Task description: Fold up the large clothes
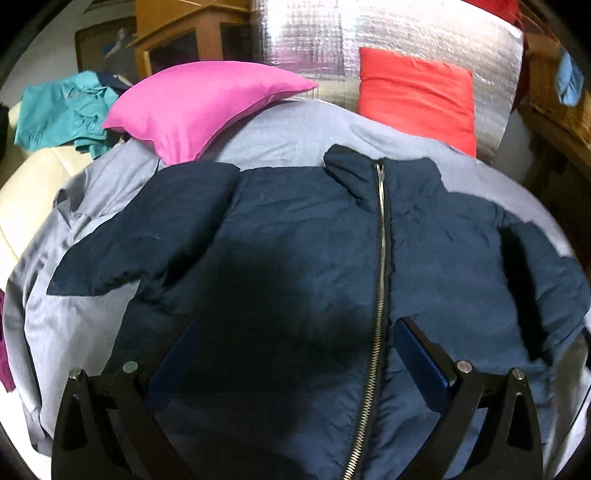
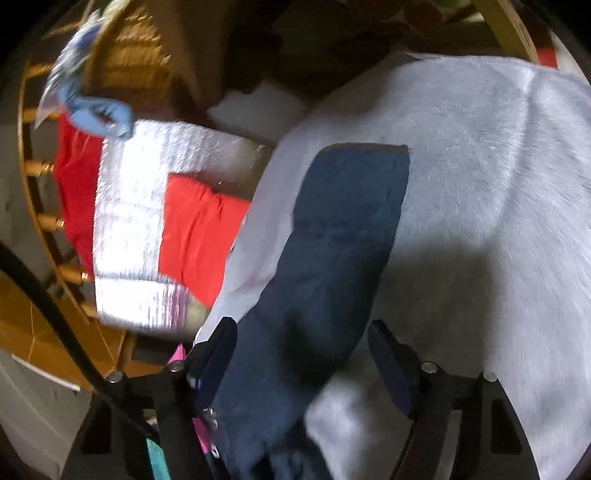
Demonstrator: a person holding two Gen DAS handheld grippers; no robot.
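A navy zip-up jacket (image 1: 295, 229) lies front up on the grey-blue sheet (image 1: 85, 325), collar at the far end and both sleeves spread out. My left gripper (image 1: 297, 325) hovers open over the jacket's lower front, left of the zipper (image 1: 380, 258), with nothing pinched. In the blurred, tilted right wrist view, one navy sleeve (image 2: 332, 236) stretches away over the sheet (image 2: 480, 184). My right gripper (image 2: 301, 328) straddles that sleeve. Its fingers (image 2: 388, 350) stand apart on either side and the pads do not press the cloth.
A pink pillow (image 1: 199, 107) and a red pillow (image 1: 417, 96) lean at the head of the bed against a silver foil panel (image 1: 424, 33). A teal garment (image 1: 62, 114) lies on a cream seat at left. Wooden furniture (image 2: 122, 66) stands beyond the bed's right side.
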